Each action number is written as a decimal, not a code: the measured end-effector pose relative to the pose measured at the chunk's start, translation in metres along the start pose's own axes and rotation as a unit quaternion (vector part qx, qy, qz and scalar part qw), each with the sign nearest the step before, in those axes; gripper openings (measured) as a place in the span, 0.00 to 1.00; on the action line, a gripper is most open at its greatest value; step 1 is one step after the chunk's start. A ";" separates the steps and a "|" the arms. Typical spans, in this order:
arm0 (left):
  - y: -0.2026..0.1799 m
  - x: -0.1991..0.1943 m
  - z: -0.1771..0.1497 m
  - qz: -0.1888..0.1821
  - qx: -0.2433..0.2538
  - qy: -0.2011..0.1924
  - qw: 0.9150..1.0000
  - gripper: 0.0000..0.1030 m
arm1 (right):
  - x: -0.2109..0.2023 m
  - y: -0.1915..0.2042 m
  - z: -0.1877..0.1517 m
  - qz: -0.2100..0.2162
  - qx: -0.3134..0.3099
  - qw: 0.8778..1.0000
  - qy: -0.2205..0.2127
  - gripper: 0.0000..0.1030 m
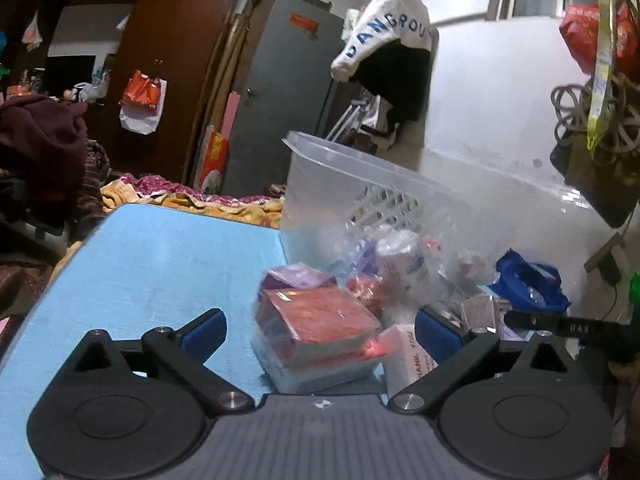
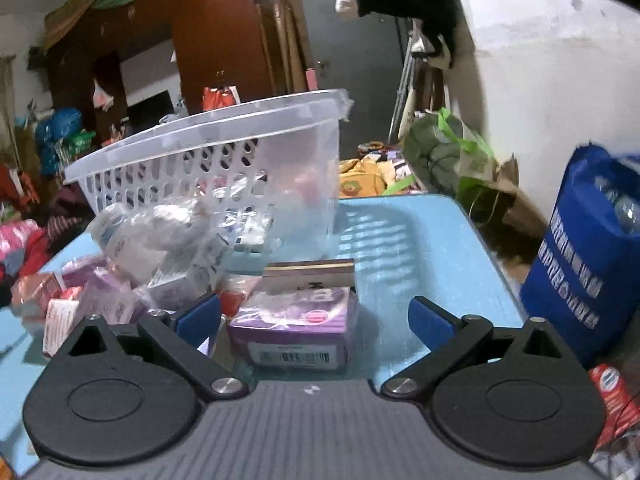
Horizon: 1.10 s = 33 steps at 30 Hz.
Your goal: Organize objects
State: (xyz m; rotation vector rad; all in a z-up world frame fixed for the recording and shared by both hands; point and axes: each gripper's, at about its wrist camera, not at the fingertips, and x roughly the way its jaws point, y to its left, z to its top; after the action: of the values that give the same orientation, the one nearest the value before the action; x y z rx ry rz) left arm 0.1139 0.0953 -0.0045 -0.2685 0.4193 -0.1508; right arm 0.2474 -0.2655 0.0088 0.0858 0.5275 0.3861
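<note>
Between the left gripper's [image 1: 319, 332] spread, empty jaws lies a red packet stack [image 1: 316, 330]; the right gripper [image 2: 314, 316] gapes around a purple box [image 2: 296, 326], the basket [image 2: 208, 152] beyond on the tabletop [image 2: 420, 240].

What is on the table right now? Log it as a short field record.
surface: blue table
container: clear basket, standing on the table
left hand-held gripper: open, red box between its fingers
right hand-held gripper: open, purple box between its fingers
loose items: plastic-wrapped packets beside the basket
at the right edge: blue bag
</note>
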 end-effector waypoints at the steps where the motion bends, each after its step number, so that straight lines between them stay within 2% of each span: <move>1: -0.003 0.002 -0.002 0.003 0.006 0.004 1.000 0.98 | -0.002 -0.003 -0.002 0.005 0.007 1.000 -0.004 0.93; 3: -0.008 0.006 -0.005 0.012 0.018 0.005 1.000 0.98 | -0.005 -0.006 -0.004 0.011 0.012 1.000 -0.005 0.88; 6: -0.011 0.013 -0.006 0.035 0.019 0.019 0.999 0.98 | -0.004 0.000 -0.002 0.010 -0.001 1.000 -0.005 0.88; 12: -0.009 0.015 -0.007 0.049 0.014 0.030 0.998 0.98 | -0.002 0.003 0.000 0.007 -0.006 1.000 -0.006 0.88; 15: -0.010 0.013 -0.008 0.053 0.014 0.021 0.998 0.98 | -0.003 0.001 -0.002 0.034 -0.003 0.999 -0.010 0.81; 18: -0.012 0.012 -0.009 0.057 0.014 0.016 0.998 0.98 | 0.003 -0.009 0.000 0.020 0.031 0.999 0.003 0.71; 20: -0.013 0.012 -0.009 0.060 0.016 0.015 0.998 0.98 | 0.003 -0.012 0.000 0.022 0.044 0.999 0.002 0.71; 24: -0.015 0.014 -0.010 0.063 0.019 0.021 0.998 0.98 | 0.003 -0.002 -0.001 0.027 0.006 1.000 0.004 0.70; 28: -0.018 0.017 -0.009 0.072 0.025 0.029 0.997 0.98 | 0.006 -0.002 0.000 0.037 0.005 0.999 0.013 0.70; 31: -0.019 0.014 -0.010 0.064 0.033 0.019 0.997 0.89 | 0.002 -0.005 -0.003 0.046 0.009 0.999 -0.001 0.60; 32: -0.019 0.012 -0.010 0.060 0.032 0.014 0.998 0.76 | -0.001 -0.006 -0.004 0.048 0.013 0.999 -0.009 0.58; 33: -0.018 0.011 -0.011 0.060 0.032 0.012 0.998 0.72 | -0.003 -0.008 -0.005 0.051 0.018 0.998 -0.014 0.58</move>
State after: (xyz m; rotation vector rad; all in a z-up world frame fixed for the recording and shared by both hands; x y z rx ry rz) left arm 0.1181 0.0729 -0.0131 -0.1775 0.4516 -0.0503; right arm 0.2453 -0.2742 0.0043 0.1532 0.5032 0.4740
